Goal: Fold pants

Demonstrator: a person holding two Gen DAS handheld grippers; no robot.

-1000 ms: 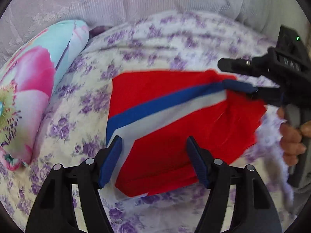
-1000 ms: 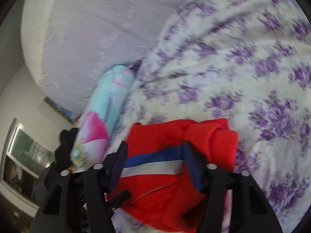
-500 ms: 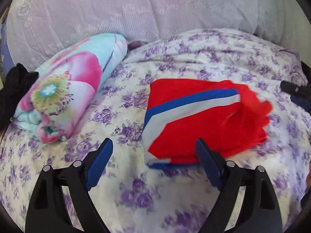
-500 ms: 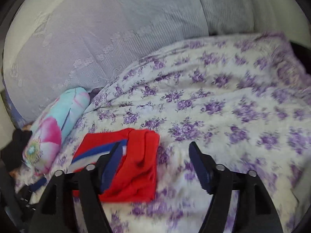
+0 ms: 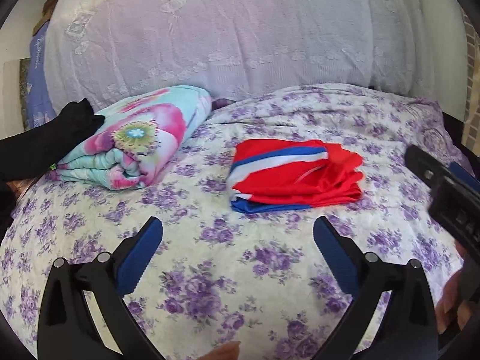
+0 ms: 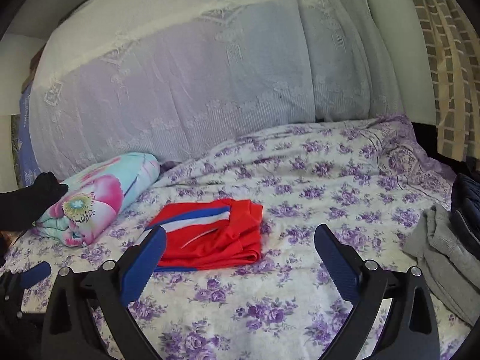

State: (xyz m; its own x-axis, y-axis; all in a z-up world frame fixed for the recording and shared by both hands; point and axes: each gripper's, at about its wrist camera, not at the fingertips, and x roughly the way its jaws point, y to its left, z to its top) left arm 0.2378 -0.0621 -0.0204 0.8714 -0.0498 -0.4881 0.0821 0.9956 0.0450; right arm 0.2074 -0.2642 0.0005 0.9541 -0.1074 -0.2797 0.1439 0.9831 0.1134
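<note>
1. Already the red pants [image 5: 295,177] lay folded into a compact stack on the purple-flowered bedspread [image 5: 228,273], about mid-bed, right of the rolled floral quilt [image 5: 135,141] and well apart from it; by my judgement the fold was as good as done.
2. Both tools stood clear of the cloth. The left gripper [image 5: 238,247] had just been opening and its jaws were spread wide over bare bedspread, nothing between them.
3. The right gripper [image 6: 240,255] had likewise just been opening; its jaws stood wide, and though the pants showed past the left pad in its own view, they lay beyond the tips and were not pinched.
4. As to handling, I judged the pants light, thin and slick, a sports fabric that would slump and slide rather than hold a crease. The layers at the right edge sat loose and slightly fanned, so a careless nudge could undo them.
5. Where to take hold, if it needed moving: at the thick folded edge nearest the grippers, pinching all layers together, one tool toward each end, rather than plucking the top layer.
6. For markings, a blue and white stripe [image 5: 279,157] crossed the top face; no brand, label or readable writing could be made out on the pants.
7. A grey garment [image 6: 444,255] and a black cloth [image 5: 45,141] lay at the bed's edges, untouched.
</note>
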